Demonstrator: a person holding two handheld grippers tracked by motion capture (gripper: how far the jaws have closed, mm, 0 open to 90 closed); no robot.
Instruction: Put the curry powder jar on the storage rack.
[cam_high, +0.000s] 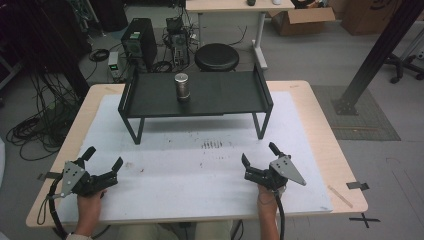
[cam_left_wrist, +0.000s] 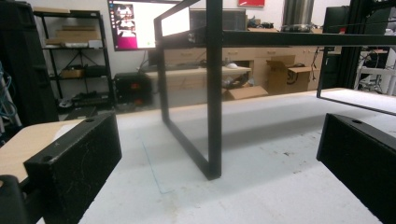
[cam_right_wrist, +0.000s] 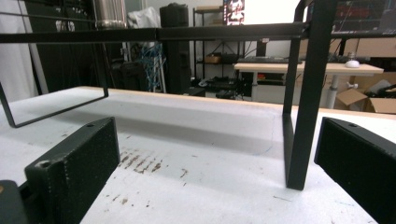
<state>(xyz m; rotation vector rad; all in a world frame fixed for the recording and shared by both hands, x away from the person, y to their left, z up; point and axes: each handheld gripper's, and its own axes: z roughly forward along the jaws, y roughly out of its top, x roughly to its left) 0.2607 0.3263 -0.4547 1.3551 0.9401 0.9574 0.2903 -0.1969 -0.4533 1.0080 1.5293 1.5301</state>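
- Both pairs of jaws are spread wide, and nothing sits between them.
- Your left gripper rests low on the white mat, with your left hand behind it.
- Your right gripper rests on the same mat, with your right hand behind it.
- You have two grippers, and each one has two jaws. They are black blocks with a rough, dotted skin and a small hole on top.
- One black metal stand is ahead of both pairs of jaws. It has a flat top with low raised ends, and thin square legs bent into loops.
- In the left gripper view, one leg loop stands straight ahead, between your jaws and a bit farther off.
- In the right gripper view, another leg loop stands ahead, close to the jaw at the right of that view.
- One shiny metal can stands upright on top of the stand, well beyond both pairs of jaws. It is round like a tube.
- The mat is flat and smooth, with little brown scuff marks just ahead of your right jaws.
- A pale wooden table shows around the edge of the mat.
- One round black stool stands on the floor behind the stand.
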